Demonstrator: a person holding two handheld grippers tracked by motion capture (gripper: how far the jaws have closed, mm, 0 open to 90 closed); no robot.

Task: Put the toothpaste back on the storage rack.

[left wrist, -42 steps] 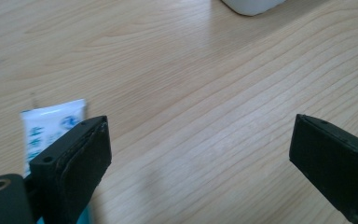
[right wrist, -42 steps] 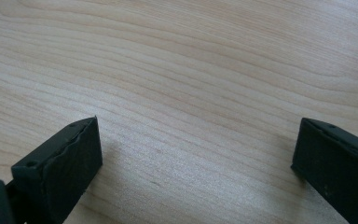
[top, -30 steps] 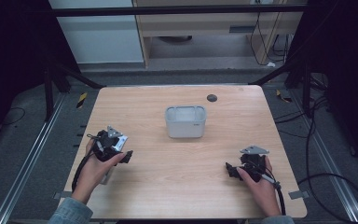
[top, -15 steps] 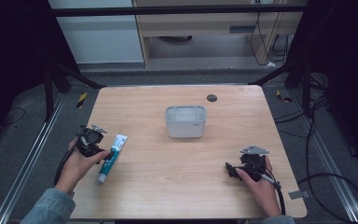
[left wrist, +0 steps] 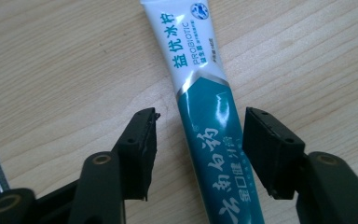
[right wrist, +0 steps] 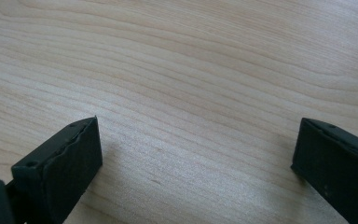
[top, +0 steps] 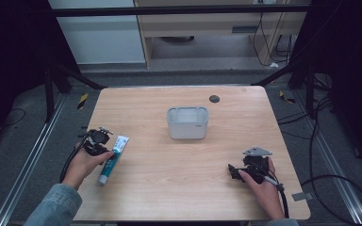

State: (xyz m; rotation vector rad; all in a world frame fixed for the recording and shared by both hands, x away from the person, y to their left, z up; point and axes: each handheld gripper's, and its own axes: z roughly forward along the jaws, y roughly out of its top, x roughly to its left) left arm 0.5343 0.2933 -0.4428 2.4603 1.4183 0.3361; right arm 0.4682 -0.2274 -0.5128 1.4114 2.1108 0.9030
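since a second ago the toothpaste tube (top: 111, 159) lies bare at the table's (top: 169, 188) eight o'clock; left gripper (left wrist: 198, 140) has been closing around it, pads not touching. right gripper (top: 235, 170) rests open. bin (top: 187, 123) awaits.

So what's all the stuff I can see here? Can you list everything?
toothpaste tube: one, white and teal, lying flat on the table's near left part, between the left gripper's jaws.
tub: one, pale grey, middle of the table.
small round thing: one, dark, on the table behind the tub; too small to tell what it is.
table: one, light wood.
left gripper: one, black, jaws have just been closing around the tube, gaps on both sides.
right gripper: one, black, jaws wide apart over bare wood, near right.
hands: two, one on each gripper.
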